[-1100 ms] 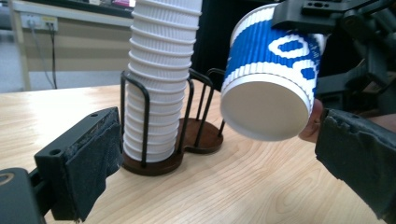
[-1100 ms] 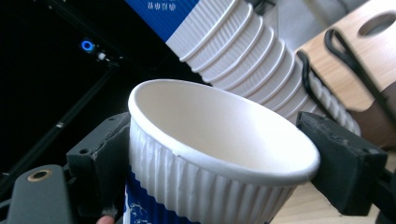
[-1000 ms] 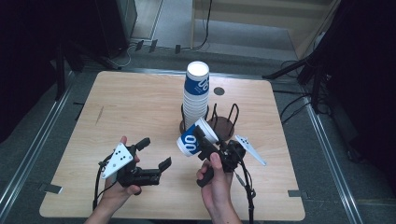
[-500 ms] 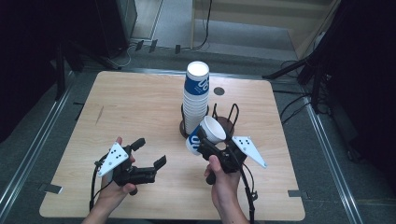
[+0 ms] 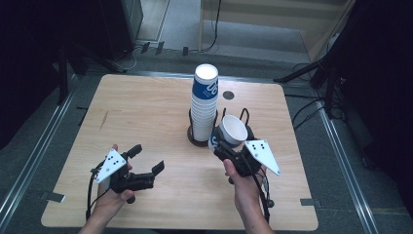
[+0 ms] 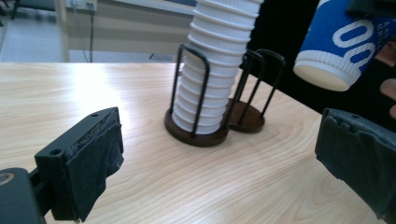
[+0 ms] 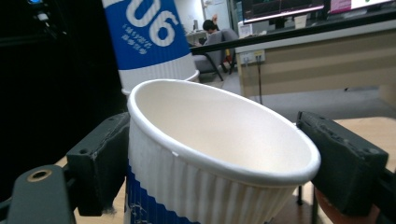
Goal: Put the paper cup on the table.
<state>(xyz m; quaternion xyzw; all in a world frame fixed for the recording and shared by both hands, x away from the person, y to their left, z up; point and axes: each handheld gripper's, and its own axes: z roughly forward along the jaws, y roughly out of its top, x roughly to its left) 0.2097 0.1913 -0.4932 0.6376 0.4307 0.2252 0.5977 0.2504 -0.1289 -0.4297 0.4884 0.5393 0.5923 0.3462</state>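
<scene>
Left hand low at near table edge, wrapped round black two-jaw left gripper; jaws level, wide apart, nothing between, pads bare. Right hand raised, forearm entering from below; black two-jaw right gripper pointing forward, jaws clamped on sides of white-and-blue ribbed paper cup, mouth up.

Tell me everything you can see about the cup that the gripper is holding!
The cup is a paper one, blue with white print outside, ribbed white near the rim, plain white inside and empty. The right gripper clamps it, one black pad on each side of its wall. It hangs tilted in the air, mouth up and leaning away from the person, its pale flat bottom clear of the table. It sits just right of the cup stack, above the black wire holder.
</scene>
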